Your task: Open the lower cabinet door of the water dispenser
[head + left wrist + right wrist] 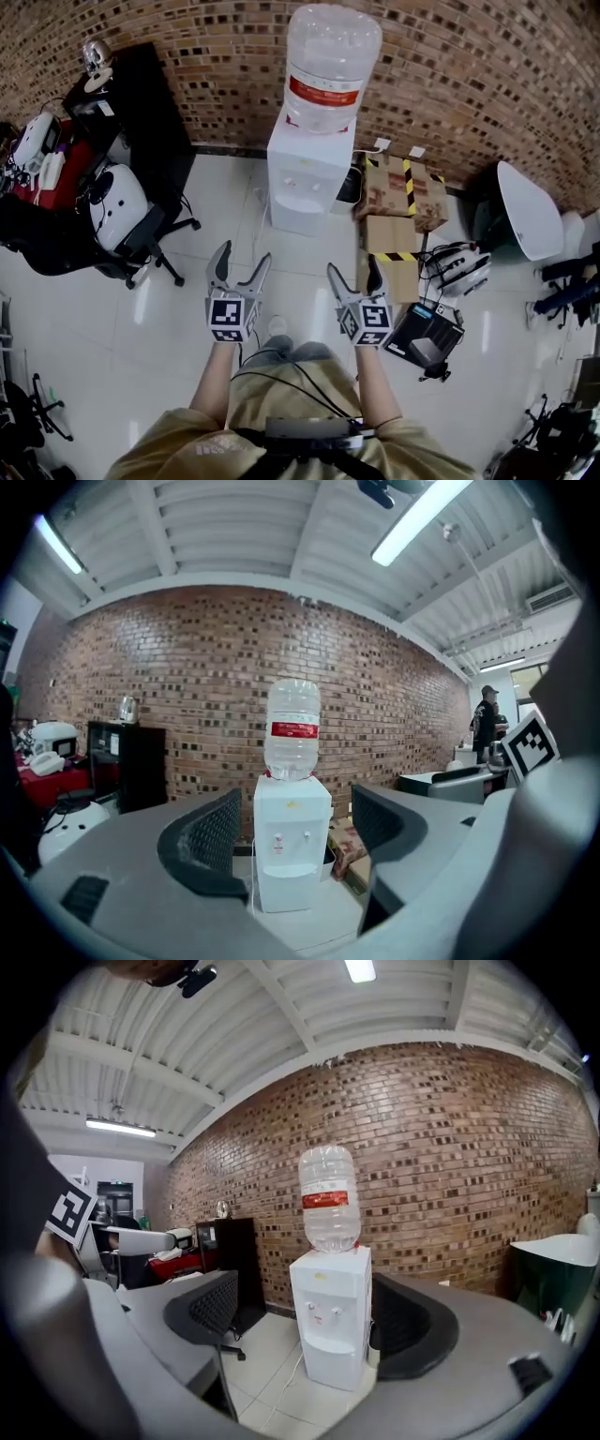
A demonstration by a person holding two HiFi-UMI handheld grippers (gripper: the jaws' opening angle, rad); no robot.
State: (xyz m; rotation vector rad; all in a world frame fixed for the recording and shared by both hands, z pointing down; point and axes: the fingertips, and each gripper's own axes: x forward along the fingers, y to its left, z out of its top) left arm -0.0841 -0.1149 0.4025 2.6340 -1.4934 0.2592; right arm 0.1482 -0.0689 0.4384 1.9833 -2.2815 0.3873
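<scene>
A white water dispenser (307, 173) with a clear bottle (328, 66) on top stands against the brick wall. It shows between the jaws in the left gripper view (289, 850) and the right gripper view (330, 1326). Its lower front (332, 1363) is plain white and shut. My left gripper (240, 268) and right gripper (354, 274) are both open and empty, held side by side well short of the dispenser.
Cardboard boxes (398, 211) with yellow-black tape lie right of the dispenser. An office chair (122, 225) and a black cabinet (141, 103) stand at left. A black box (424, 333) and a white bin (525, 211) are at right.
</scene>
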